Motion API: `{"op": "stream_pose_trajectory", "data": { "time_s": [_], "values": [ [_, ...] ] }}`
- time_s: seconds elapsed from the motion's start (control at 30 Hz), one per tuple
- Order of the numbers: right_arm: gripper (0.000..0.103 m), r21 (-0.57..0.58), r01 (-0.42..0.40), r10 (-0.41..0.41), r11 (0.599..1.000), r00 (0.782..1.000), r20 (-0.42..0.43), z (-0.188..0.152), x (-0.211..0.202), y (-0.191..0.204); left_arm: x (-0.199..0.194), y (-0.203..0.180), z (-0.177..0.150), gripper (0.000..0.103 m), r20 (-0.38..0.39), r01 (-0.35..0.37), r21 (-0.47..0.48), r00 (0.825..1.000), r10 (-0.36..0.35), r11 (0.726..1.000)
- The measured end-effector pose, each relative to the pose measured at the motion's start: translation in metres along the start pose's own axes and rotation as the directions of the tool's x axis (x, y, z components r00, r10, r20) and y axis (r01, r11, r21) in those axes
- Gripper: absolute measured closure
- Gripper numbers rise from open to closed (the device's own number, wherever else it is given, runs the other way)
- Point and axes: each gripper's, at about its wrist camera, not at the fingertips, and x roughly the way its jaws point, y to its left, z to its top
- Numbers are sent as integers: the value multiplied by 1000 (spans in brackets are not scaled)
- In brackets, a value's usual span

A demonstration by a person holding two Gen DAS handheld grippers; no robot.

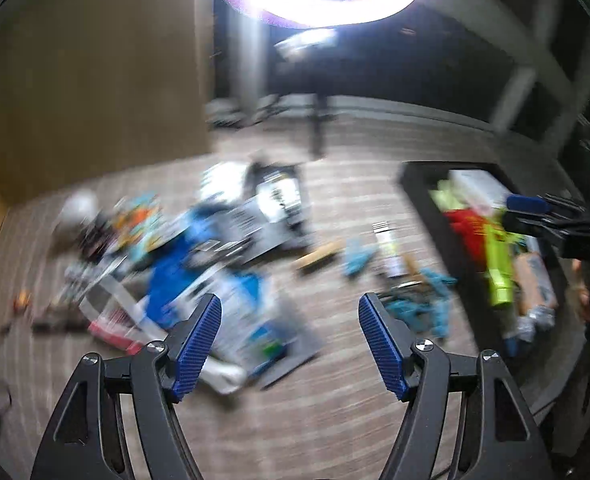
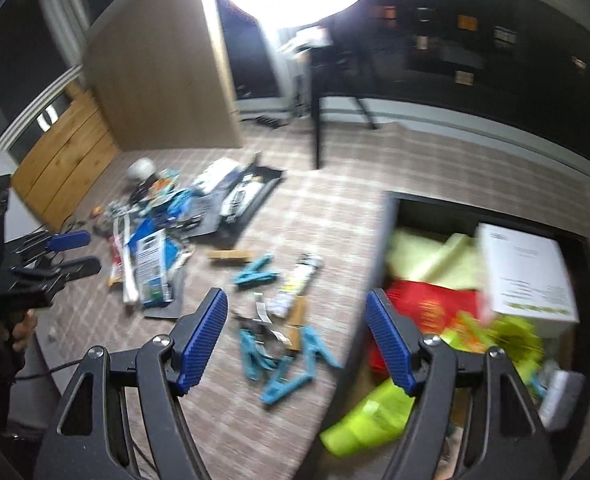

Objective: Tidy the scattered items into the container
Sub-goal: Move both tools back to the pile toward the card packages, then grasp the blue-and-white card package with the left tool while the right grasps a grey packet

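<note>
While blurred, white tube (image 2: 300, 285) lies diagonally, beside dark container (image 2: 389, 240).

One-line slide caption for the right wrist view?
Open right gripper hovers above teal clips on the carpet, beside the half-filled dark container.

Each black tool (image 2: 297, 340) has ribbed blue pads (image 2: 203, 344) and silver screws (image 2: 431, 340).

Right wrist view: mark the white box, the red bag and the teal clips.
white box (image 2: 529, 272), right wrist view, top face.
red bag (image 2: 431, 300), right wrist view, middle.
teal clips (image 2: 291, 376), right wrist view, nearest clip's body.
</note>
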Motion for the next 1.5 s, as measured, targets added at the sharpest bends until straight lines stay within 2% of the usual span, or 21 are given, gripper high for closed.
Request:
{"op": "stream_pose_trajectory", "data": {
  "time_s": [0.07, 0.2, 0.37, 0.57, 0.7, 0.83, 0.9, 1.0, 1.13, 1.33, 1.5],
  "values": [
    [32, -29, -38, 38, 999, 999, -21, 4, 15, 17, 3, 27, -11, 44, -18, -25, -68, 1000, 24, 997],
    [32, -103, -115, 107, 988, 991, -76, 12, 47, 55, 8, 70, -27, 45, -42, -47, -185, 998, 40, 982],
    [32, -187, -159, 134, 969, 981, -138, 15, 78, 95, 17, 87, -35, 47, -60, -50, -239, 998, 37, 970],
    [34, -159, -207, 174, 965, 965, -197, 12, 108, 109, 40, 66, -28, 47, -88, 5, -217, 996, -24, 976],
    [48, -140, -232, 193, 963, 950, -246, 6, 129, 113, 59, 56, -17, 47, -106, 45, -227, 992, -71, 973],
    [48, -133, -234, 193, 963, 945, -262, 0, 141, 116, 72, 48, -9, 46, -130, 55, -246, 987, -90, 968],
    [49, -128, -238, 198, 963, 943, -266, -4, 145, 116, 78, 45, -6, 46, -140, 48, -244, 987, -84, 969],
    [59, -127, -235, 194, 964, 942, -273, -8, 152, 118, 88, 36, 0, 45, -166, 6, -223, 985, -45, 975],
    [61, -120, -237, 196, 964, 940, -279, -10, 159, 118, 99, 32, 3, 45, -193, -4, -227, 980, -41, 974],
    [65, -137, -245, 198, 960, 937, -287, -8, 168, 124, 102, 30, 3, 45, -206, -55, -219, 978, 9, 974],
    [67, -146, -252, 200, 957, 933, -298, -11, 175, 130, 103, 40, -3, 45, -217, -82, -250, 976, 27, 965]
  ]
}}
